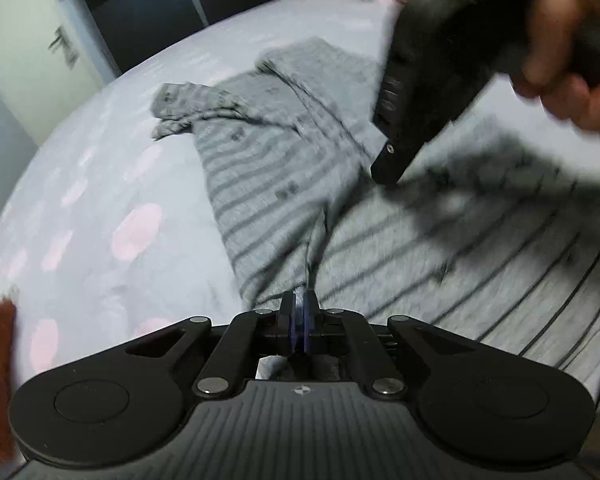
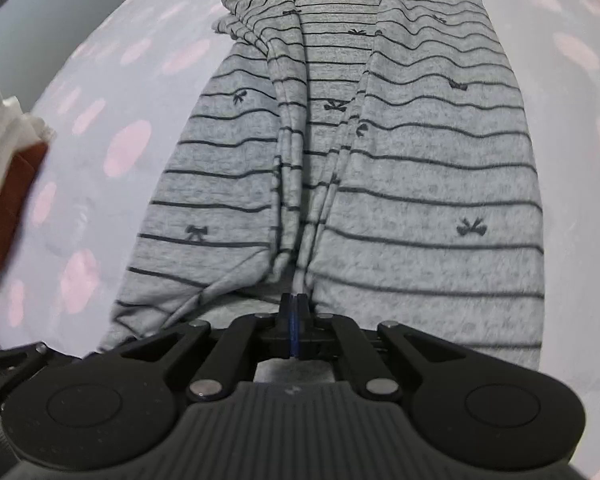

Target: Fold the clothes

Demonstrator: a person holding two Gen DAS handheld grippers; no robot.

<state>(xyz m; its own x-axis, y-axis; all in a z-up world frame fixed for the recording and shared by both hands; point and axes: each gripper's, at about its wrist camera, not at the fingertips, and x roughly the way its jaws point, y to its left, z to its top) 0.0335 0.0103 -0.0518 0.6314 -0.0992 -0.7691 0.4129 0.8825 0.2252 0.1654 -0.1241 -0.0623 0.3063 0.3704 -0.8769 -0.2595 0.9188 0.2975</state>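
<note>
You had the grey striped top [image 2: 420, 184] lying flat on the bed [image 2: 112, 92], its sides already folded in. Your left tongs [image 1: 300, 312] were pinched tight on a fold of its near edge. Your right tongs [image 2: 296, 314] were squeezed tight on that edge too. To fold it well, you needed to lift both hands together and keep the edge straight.

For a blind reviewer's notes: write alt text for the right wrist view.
The right gripper, shut, pinches the near edge of a grey striped garment printed with small dark bows, its sides folded toward the middle. The garment lies on a pale bedsheet with pink spots; a folded white and rust-brown stack sits at the left edge.
</note>
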